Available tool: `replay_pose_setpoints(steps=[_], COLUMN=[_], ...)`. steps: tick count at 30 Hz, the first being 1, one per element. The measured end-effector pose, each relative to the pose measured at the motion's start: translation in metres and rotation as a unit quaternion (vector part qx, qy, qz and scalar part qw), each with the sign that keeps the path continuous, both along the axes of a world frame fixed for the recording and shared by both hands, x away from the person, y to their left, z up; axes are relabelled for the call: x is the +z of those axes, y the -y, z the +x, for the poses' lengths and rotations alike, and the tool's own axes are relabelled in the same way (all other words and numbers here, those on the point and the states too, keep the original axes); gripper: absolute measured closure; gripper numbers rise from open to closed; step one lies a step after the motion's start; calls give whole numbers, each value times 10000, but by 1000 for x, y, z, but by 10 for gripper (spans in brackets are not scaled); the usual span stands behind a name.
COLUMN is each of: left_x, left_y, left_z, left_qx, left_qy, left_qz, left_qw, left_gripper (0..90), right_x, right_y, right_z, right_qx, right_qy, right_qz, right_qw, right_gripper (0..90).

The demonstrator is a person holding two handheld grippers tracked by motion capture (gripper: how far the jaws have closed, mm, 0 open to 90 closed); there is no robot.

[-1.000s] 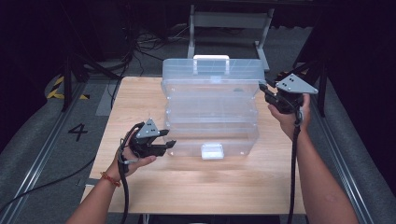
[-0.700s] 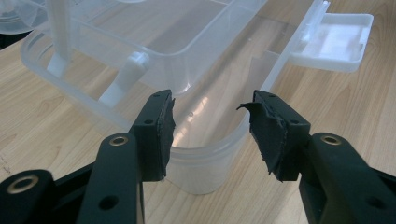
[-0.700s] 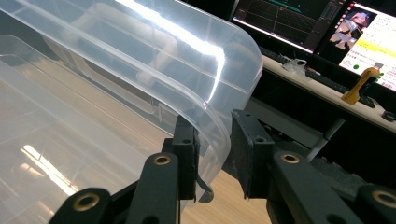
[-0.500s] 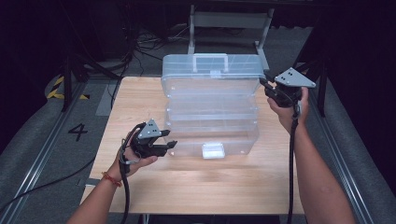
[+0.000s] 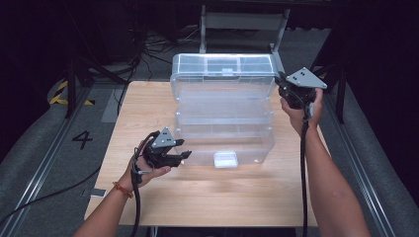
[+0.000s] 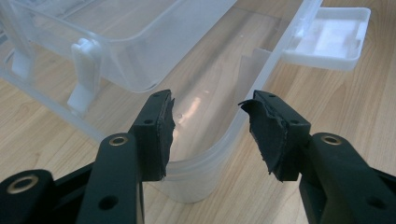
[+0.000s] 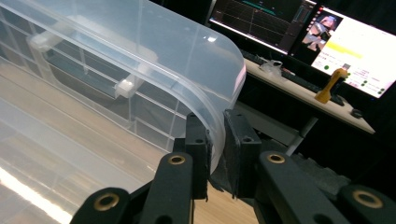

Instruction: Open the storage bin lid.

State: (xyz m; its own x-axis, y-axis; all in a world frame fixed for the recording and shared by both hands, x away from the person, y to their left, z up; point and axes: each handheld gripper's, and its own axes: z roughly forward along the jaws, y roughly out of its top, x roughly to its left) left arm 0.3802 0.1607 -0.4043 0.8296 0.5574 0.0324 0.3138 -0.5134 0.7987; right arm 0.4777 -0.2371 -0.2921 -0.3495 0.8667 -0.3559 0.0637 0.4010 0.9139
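Organizer box (image 5: 223, 116), clear plastic, is set mid-table on the wooden table (image 5: 148, 98), lid (image 5: 222, 69) raised at the far side. Near edge first: the white latch (image 5: 225, 159) is seen on the box's front wall, flipped outward. Left gripper (image 5: 179, 156) is held just beside the front-left corner of the base, low over the tabletop. In the left gripper view its jaws are spread wide, nothing between the pads; the rounded corner of the box (image 6: 201, 154) sits right ahead of and between the tips (image 6: 210, 130), not clamped. The latch (image 6: 327, 35) is visible past the right jaw, and a white hinge post (image 6: 84, 70) past the left jaw.

Farther back: right gripper (image 5: 279, 84) is positioned at the far-right corner of the raised lid. In the right gripper view the jaws are pinched onto the lid's curved rim (image 7: 215, 107), the plastic edge sandwiched between both pads (image 7: 215, 149). Divider compartments are seen through the lid wall. Monitors (image 7: 327, 32) on a desk are visible well behind.
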Motion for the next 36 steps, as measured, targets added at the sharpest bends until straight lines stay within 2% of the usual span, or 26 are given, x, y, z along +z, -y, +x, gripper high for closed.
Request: replay_pose_setpoints(steps=[4,10,13,15,19,21,24,27,29,30,36], left_x=[-2,-2,-2,-3,-4,-4,-3,-3,-5,-6,-7], left_y=[2,3,5,6,6,6,7,10,13,14,12], left_z=[0,2,3,4,4,4,4,4,5,4,4], left_qx=[7,-64,-125,-163,-170,-179,-215,-245,-280,-277,-316], left_qy=[-12,-50,-33,-48,-64,-42,-12,56,-32,66,36], left_qz=[-44,-12,100,68,-2,37,145,344,441,475,318], left_qw=[10000,10000,9999,9998,9998,9998,9997,9991,9986,9985,9990], left_gripper=[500,500,494,494,494,495,496,500,512,513,526], right_x=[-1,1,2,2,5,7,9,10,11,12,16], right_y=[-2,-3,-6,-7,-6,-7,-8,-7,-6,-7,-6], right_z=[5,11,15,18,27,31,37,42,46,48,58], right_qx=[-76,-111,-223,-220,-192,-188,-198,-201,-183,-182,-144], right_qy=[95,90,159,166,46,8,-45,-122,-181,-206,-360], right_qz=[-31,-70,-287,-259,-209,-237,-242,-193,-158,-173,-165], right_qw=[9999,9999,9992,9993,9996,9995,9995,9995,9995,9995,9991], right_gripper=[827,835,847,848,850,851,852,853,853,853,854])
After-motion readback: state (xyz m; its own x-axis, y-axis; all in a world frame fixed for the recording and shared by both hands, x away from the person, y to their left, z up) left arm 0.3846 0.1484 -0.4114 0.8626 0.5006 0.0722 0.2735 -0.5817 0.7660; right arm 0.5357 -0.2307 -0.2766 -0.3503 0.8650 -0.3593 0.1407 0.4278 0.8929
